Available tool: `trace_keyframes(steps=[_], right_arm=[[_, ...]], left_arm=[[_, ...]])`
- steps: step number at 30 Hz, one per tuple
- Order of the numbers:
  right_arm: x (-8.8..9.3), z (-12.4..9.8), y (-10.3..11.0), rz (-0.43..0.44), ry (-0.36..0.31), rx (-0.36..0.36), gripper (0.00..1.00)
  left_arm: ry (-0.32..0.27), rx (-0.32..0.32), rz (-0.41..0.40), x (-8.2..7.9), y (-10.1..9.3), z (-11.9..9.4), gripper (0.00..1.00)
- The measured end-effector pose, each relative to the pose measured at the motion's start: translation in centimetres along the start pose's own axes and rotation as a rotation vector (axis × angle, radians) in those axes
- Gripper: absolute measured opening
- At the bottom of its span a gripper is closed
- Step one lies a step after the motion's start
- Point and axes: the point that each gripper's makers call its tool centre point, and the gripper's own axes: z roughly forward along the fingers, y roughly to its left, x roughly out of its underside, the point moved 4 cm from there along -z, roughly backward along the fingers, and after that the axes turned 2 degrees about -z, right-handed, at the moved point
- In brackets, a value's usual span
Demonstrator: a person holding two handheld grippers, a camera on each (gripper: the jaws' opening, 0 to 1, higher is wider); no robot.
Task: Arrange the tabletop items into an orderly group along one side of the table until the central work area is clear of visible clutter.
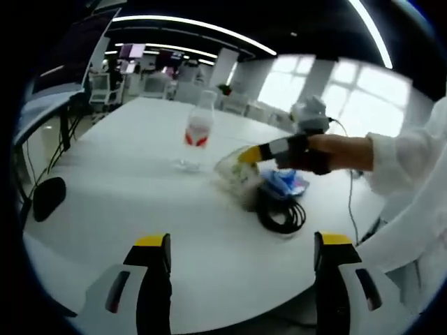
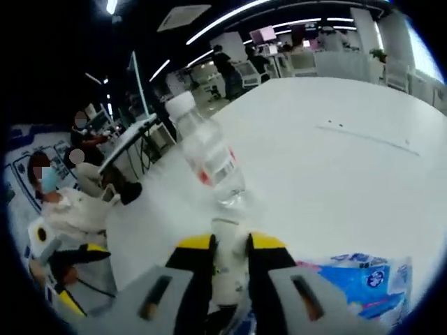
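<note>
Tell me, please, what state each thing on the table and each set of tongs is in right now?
Water bottle: upright on the table, white cap on, free of the tongs.
Crumpled plastic bag: lying on the table, pinched at its edge.
Black cable: coiled, lying beside the bag.
Blue packet: lying flat.
Left tongs: open, empty.
Right tongs: shut on the bag.

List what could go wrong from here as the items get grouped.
The right gripper is shut on a crinkled clear bag close to the upright water bottle; a careless sweep could topple it. In the left gripper view the bag lies against the coiled black cable and blue packet, so dragging it may snag them.
</note>
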Motion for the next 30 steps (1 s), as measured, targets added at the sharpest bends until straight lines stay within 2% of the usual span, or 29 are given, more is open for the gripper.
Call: trace_keyframes(steps=[7, 15, 16, 20, 23, 26, 30], right_arm=[[-1.4, -0.2, 0.0, -0.027, -0.085, 0.015, 0.15], [-3.8, -0.1, -0.7, -0.147, -0.264, 0.042, 0.14], [-4.0, -0.4, -0.3, -0.158, -0.286, 0.047, 0.14], [-4.2, -0.7, 0.1, -0.133, -0.359, 0.069, 0.14], [-4.5, -0.6, -0.4, -0.107, -0.418, 0.106, 0.15], [-4.7, -0.5, -0.9, -0.067, -0.455, 0.112, 0.15], [-5.1, -1.2, -0.9, -0.057, -0.505, 0.107, 0.15]], left_arm=[[-0.003, 0.002, 0.0, -0.1, -0.1, 0.0, 0.8], [-0.002, 0.0, 0.001, 0.0, -0.1, 0.0, 0.8], [0.0, -0.001, 0.002, 0.0, -0.1, 0.0, 0.8], [0.004, -0.004, 0.0, 0.0, 0.0, 0.0, 0.8], [0.008, -0.007, 0.0, 0.1, 0.1, 0.0, 0.8], [0.013, -0.01, 0.004, 0.2, 0.1, 0.1, 0.8], [0.009, -0.016, 0.003, 0.1, 0.3, 0.1, 0.8]])
